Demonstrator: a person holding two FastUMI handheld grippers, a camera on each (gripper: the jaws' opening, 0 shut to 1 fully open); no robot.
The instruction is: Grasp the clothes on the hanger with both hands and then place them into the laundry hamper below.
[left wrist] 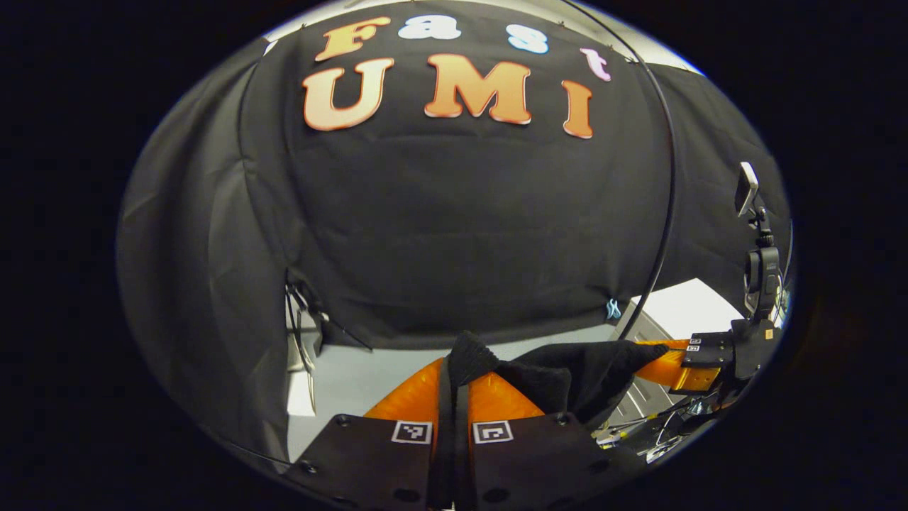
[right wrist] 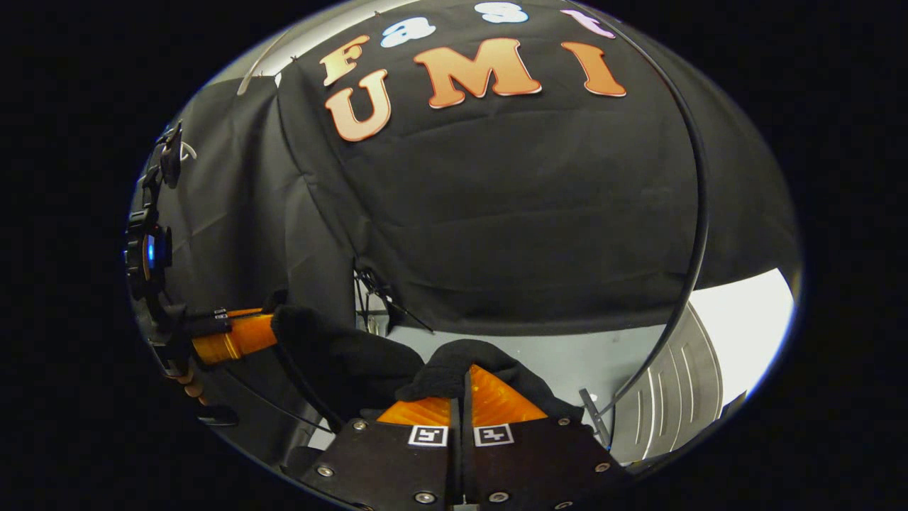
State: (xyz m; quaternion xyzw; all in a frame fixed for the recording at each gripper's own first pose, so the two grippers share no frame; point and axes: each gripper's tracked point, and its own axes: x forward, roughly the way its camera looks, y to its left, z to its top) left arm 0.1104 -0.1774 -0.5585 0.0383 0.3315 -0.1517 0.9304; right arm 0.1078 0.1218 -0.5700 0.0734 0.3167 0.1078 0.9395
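Observation:
A black garment [left wrist: 567,376] hangs stretched between my two grippers. In the left gripper view my left gripper [left wrist: 462,372] is at the bottom centre. Its fingers are closed together, with a fold of the cloth bunched over their tips. The garment runs from there to the right, where my right gripper [left wrist: 665,353] pinches its far end. In the right gripper view my right gripper [right wrist: 464,376] is shut on a fold of the same black garment [right wrist: 347,362]. The cloth sags away to the left, up to my left gripper [right wrist: 273,328], which a hand [right wrist: 190,387] holds.
The booth's black cloth wall stands close ahead. A thin black cable [left wrist: 667,213] arcs down its right side. A pale grey floor [left wrist: 369,376] lies below the wall's hem. A light ribbed surface [right wrist: 674,397] sits at the lower right. Loose wires [left wrist: 301,312] hang at a gap in the wall.

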